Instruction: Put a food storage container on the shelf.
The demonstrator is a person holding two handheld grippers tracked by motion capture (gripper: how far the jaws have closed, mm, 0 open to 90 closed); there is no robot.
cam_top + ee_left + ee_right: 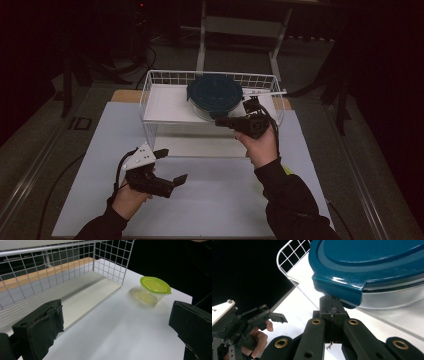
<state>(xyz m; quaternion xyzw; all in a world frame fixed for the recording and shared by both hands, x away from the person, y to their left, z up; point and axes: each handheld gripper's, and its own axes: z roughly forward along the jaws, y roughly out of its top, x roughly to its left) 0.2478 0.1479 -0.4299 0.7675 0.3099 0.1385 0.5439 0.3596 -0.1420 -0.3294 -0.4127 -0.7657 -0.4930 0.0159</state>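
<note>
Teal-lidded container [215, 95] hangs by its lid tab from the shut right claw [332, 305], so it may slip off while the left claw [174, 167] gapes empty.

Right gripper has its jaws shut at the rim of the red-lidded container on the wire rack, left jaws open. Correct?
Not quite: the lid is dark teal-blue, not red, as the right gripper view shows. Otherwise yes: the right gripper has its jaws shut at the container rim on the wire rack, and the left gripper is open.
</note>
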